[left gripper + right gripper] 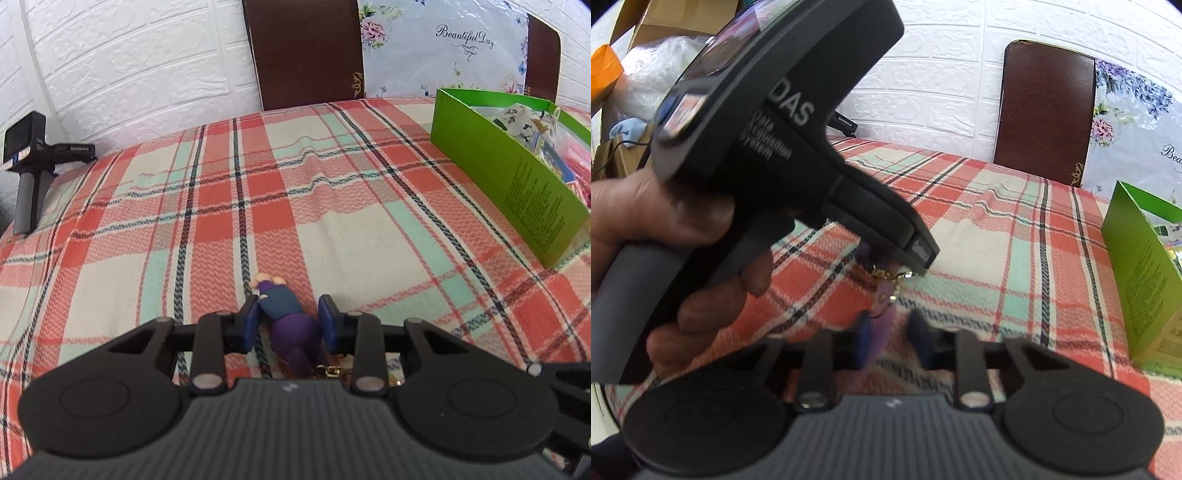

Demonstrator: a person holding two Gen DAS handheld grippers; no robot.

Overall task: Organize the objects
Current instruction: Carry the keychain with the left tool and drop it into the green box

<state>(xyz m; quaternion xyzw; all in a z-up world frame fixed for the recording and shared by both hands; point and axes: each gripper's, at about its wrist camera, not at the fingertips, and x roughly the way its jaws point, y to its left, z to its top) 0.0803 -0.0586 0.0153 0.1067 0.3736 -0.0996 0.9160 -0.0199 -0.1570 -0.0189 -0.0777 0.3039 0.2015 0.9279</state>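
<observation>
The left gripper (291, 321) is closing in tight on a little doll (284, 314). Its two blue pads (253, 321) are pressing on the doll, one on each side. The doll is wearing purple and dark blue, and it is lying face down on the bench (332, 229), at 6 o'clock in the left wrist view. A red, white and green checked cloth (221, 192) is covering the bench. A small gold chain (332, 370) is sticking out behind the doll, close to the camera.

In the right wrist view, a hand (646, 221) is holding the left gripper by its grey handle, at 9 o'clock. The gold chain is hanging just under the tip of the left gripper. A purple tassel (882, 332) is hanging from the chain.

The right gripper (891, 328) is looking blurry at 6 o'clock. Its blue pads are showing a gap between them, so it is standing open. The purple tassel is sitting in that gap, close to the left-hand pad. I cannot tell if the pad is touching it.

A green box (498, 177) is standing on the bench at 2 o'clock in the left wrist view, well apart from the doll. Small things are lying inside it. Another tool with a grey handle (27, 173) is standing at 9 o'clock.
</observation>
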